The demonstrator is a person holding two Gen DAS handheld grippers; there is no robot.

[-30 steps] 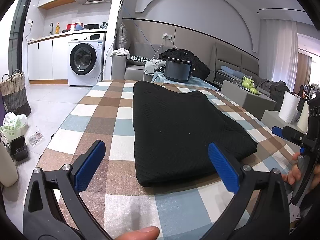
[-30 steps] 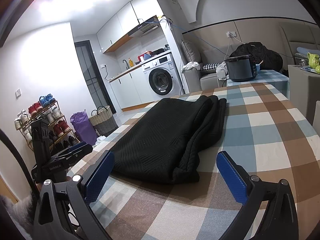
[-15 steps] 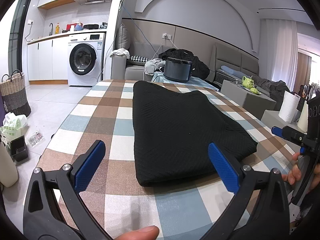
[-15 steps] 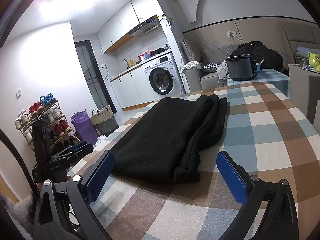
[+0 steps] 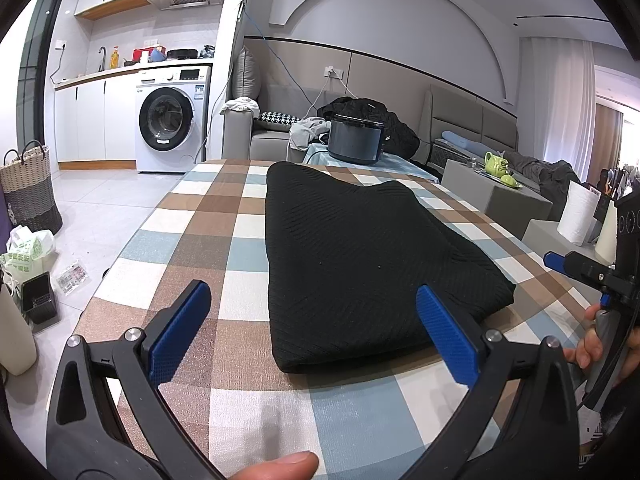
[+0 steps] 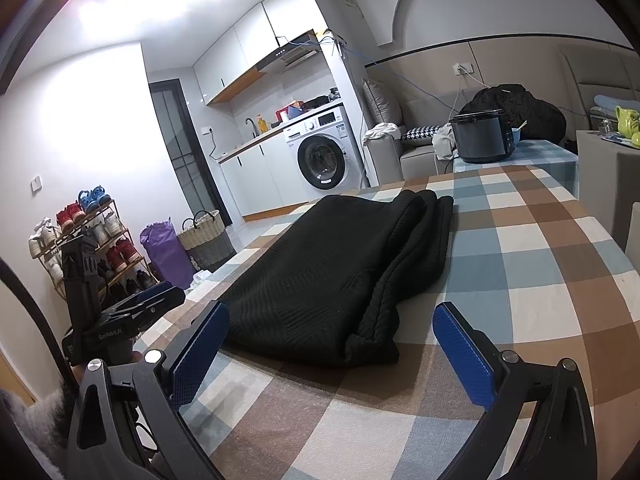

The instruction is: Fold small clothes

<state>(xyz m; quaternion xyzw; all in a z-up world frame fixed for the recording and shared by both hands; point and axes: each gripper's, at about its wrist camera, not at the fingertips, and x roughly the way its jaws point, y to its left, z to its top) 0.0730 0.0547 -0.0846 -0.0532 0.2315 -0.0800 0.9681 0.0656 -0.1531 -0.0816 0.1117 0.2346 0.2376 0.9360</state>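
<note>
Left wrist view shows the black garment (image 5: pixel 360 256) lying folded lengthwise on the checked table (image 5: pixel 192 220), its near short edge just ahead of the left gripper (image 5: pixel 316 332), whose jaws stand wide apart and hold nothing. The right gripper (image 6: pixel 332 348) is likewise spread and empty, facing the garment's near corner, where the stacked layers end in a loose, bulging lip. That lip is the likely trouble: a pinch there may catch only the top layer, so lifting would peel the stack open and undo the fold. Unequal grabs by the two grippers could skew the next fold or drag the knit across the cloth. Its far end lies near the table's far edge and could slide off if pushed.
</note>
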